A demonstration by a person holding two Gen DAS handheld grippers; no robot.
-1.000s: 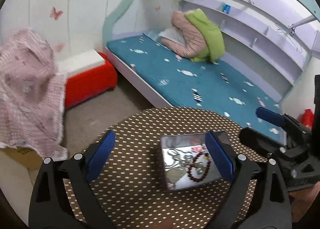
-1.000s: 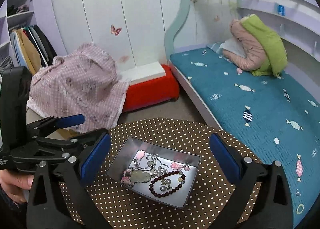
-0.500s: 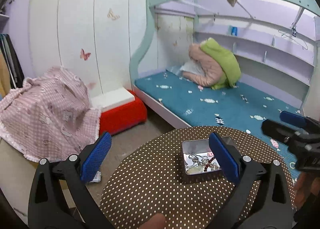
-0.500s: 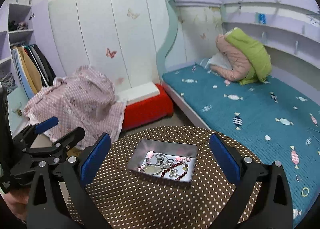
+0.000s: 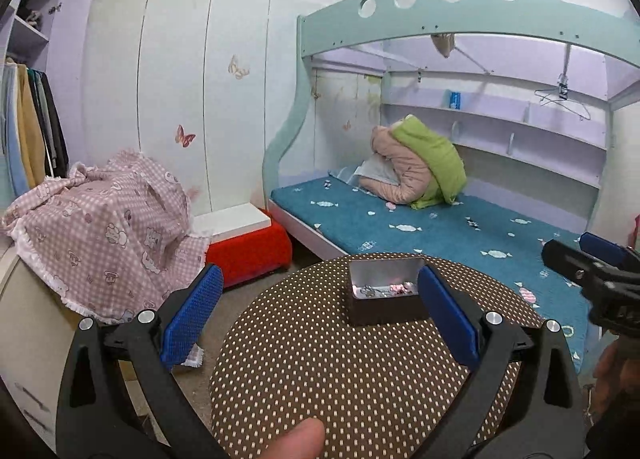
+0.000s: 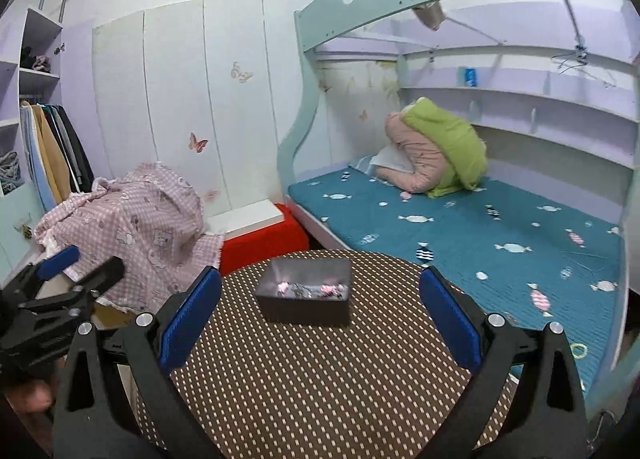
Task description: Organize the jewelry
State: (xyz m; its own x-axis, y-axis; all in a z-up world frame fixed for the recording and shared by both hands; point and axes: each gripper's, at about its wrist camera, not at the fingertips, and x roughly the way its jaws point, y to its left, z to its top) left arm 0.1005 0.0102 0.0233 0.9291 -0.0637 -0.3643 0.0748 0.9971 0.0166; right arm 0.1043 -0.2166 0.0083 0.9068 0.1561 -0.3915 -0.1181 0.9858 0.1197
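Observation:
A small metal tin (image 5: pixel 384 297) (image 6: pixel 306 297) stands near the far edge of a round table with a brown dotted cloth (image 5: pixel 340 371) (image 6: pixel 320 379). Jewelry (image 5: pixel 384 290) (image 6: pixel 308 287) lies tangled in the tin, chains and pink pieces just showing over its rim. My left gripper (image 5: pixel 318 317) hangs open above the near side of the table, well short of the tin. My right gripper (image 6: pixel 320 317) is open too, nothing between its blue pads. Each gripper shows at the edge of the other's view.
A bunk bed with a teal mattress (image 6: pixel 460 227) lies beyond the table on the right. A red box with a white lid (image 5: pixel 248 243) and a heap under pink checked cloth (image 5: pixel 104 231) stand on the left. A thumb (image 5: pixel 296 441) shows at the bottom edge.
Both grippers have pulled back and risen from the tin, which now looks smaller and farther off. More of the room and the bunk frame has come into view.

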